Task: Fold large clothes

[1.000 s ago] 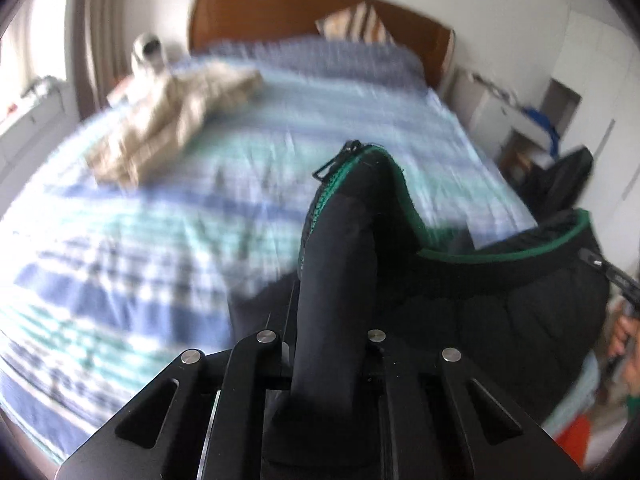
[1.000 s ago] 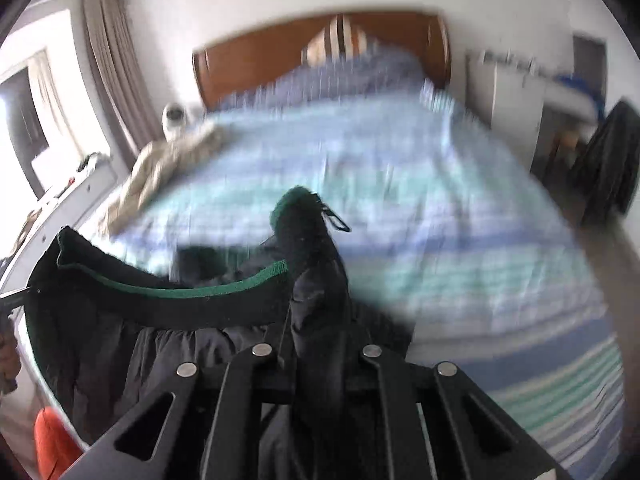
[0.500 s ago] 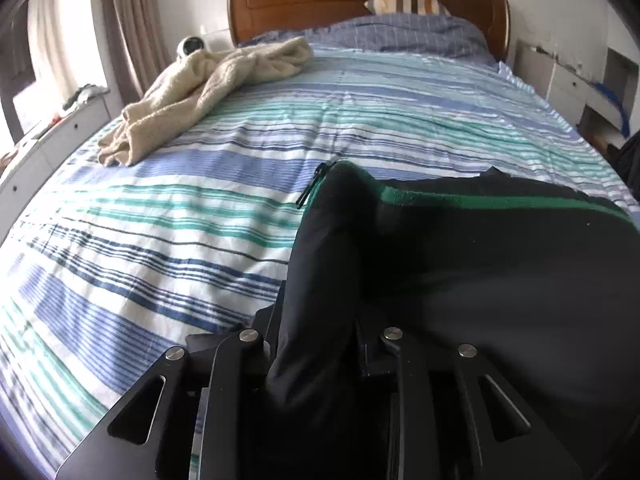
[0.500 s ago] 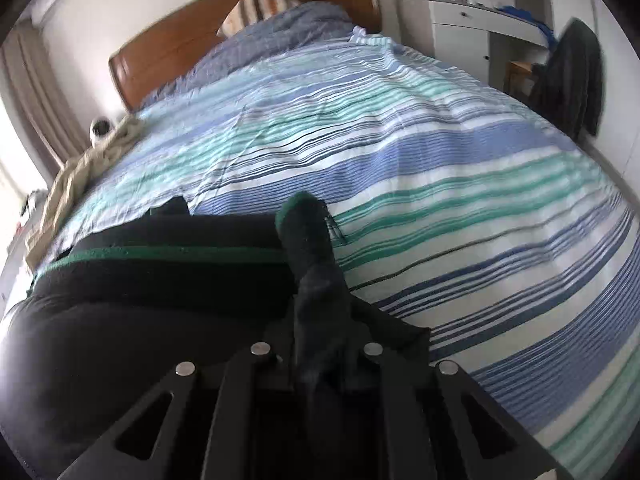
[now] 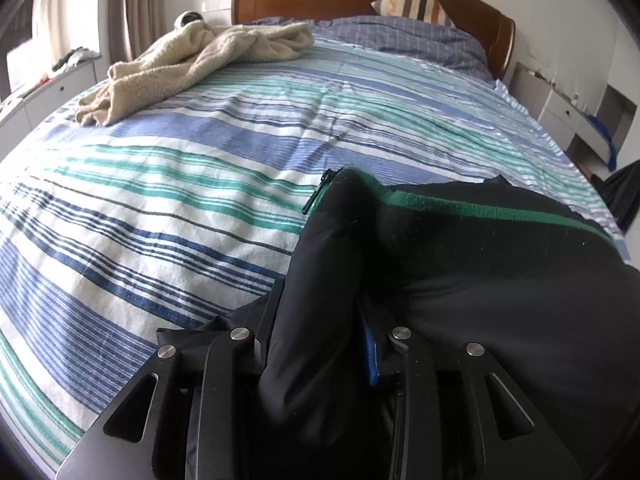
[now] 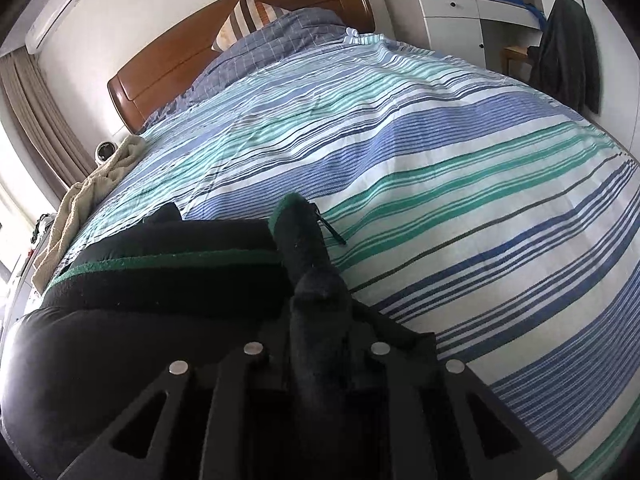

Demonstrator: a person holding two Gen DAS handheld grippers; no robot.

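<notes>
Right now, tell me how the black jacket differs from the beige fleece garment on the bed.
The black jacket is dark and smooth with a green trim line; the beige fleece garment is pale and fuzzy. The black jacket lies at the near end of the bed, between the jaws of both grippers; the beige fleece garment lies near the headboard, untouched. The jacket is spread out wide, the fleece crumpled. Both rest on the striped cover.

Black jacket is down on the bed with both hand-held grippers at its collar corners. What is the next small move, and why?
Probably finish letting go and draw both back. The black jacket lies on the striped bedspread, and the jaws of the left hand-held gripper and right hand-held gripper have just been opening, fabric between them.
</notes>
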